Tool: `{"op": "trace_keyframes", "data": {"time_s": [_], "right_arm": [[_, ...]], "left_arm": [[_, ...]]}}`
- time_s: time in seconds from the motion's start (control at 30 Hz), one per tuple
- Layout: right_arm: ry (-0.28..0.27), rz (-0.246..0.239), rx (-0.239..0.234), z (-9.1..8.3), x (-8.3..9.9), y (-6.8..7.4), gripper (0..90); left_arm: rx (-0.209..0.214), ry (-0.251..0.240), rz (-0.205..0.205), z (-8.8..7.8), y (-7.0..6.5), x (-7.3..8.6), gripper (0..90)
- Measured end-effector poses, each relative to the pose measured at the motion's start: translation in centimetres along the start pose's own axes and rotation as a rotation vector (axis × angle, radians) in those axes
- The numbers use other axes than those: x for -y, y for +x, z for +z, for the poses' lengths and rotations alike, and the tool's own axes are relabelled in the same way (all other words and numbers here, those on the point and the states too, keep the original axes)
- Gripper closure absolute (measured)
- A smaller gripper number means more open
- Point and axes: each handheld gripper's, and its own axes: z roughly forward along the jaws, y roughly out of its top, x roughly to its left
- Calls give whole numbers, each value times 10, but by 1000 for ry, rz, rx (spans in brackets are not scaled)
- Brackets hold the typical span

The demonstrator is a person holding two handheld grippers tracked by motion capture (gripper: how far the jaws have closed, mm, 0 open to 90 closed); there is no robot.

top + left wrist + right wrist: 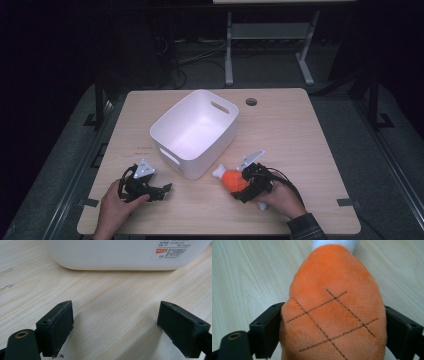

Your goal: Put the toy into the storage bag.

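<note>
Right claw [239, 186] closing on the orange plush toy [234, 180] beside the white bin [172, 135].

The toy lies on the table [300, 135] just off the bin's near corner, pads against both its sides – a grasp apparently just taken. Next comes a firm squeeze, a lift over the rim and a release inside. The bin looks empty. Left claw [161, 191] rests wide open – holding nothing – near the bin.

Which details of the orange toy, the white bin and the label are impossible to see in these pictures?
- orange plush toy: its lower end is cut off by the bottom edge of the right gripper view; in the high view the right gripper covers part of it.
- white bin: the top edge of the left gripper view cuts it off.
- label: print too small to read.
</note>
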Motion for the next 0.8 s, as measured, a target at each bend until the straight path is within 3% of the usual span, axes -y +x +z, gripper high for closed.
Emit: {"op": "trace_keyframes", "data": {"time_s": [0.27,0.8], "right_arm": [[-7,-15,-2,-4,1,-1,256],[-11,-17,-8,-13,3,-4,256]], "left_arm": [[0,0,0,0,0,0,127],[0,0,0,0,0,0,127]]}}
